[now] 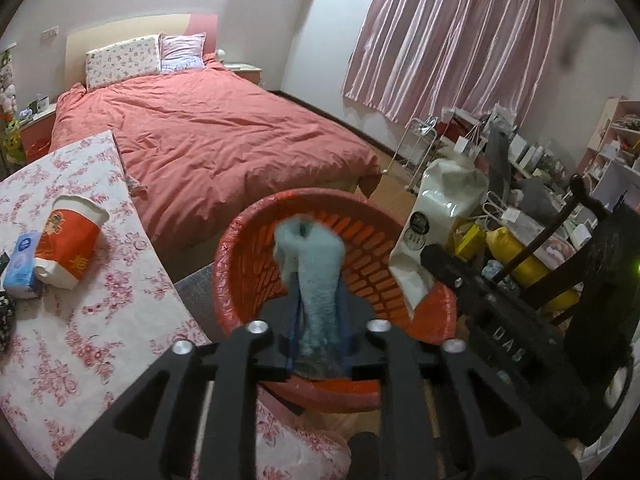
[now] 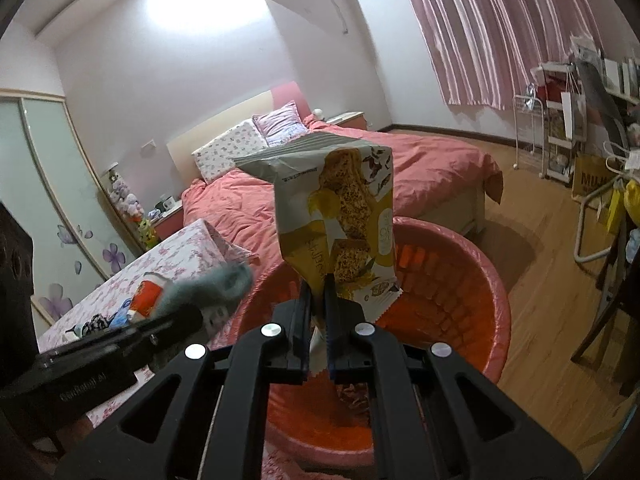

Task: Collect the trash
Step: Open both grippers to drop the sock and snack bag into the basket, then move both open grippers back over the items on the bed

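A red plastic basket (image 1: 236, 240) lined with a red bag stands on the floor below both grippers; its rim shows too in the right wrist view (image 2: 492, 280). My left gripper (image 1: 319, 284) hangs over it with jaws slightly apart. A fuzzy pale-blue cloth (image 1: 312, 244) lies blurred and loose between them. From the right wrist view the same cloth (image 2: 224, 280) sticks out of the left gripper (image 2: 208, 312). My right gripper (image 2: 318, 292) is shut on the bottom edge of a yellow-and-grey snack wrapper (image 2: 344, 208), held upright above the basket. The wrapper's white back (image 1: 440, 216) shows at the basket's right rim.
A table with a floral cloth (image 1: 100, 320) is at the left, bearing a tipped red paper cup (image 1: 68, 240) and a blue tissue pack (image 1: 22, 260). Behind the basket is a bed with a red cover (image 1: 220, 140). A dark chair (image 1: 560, 240) and cluttered shelves crowd the right.
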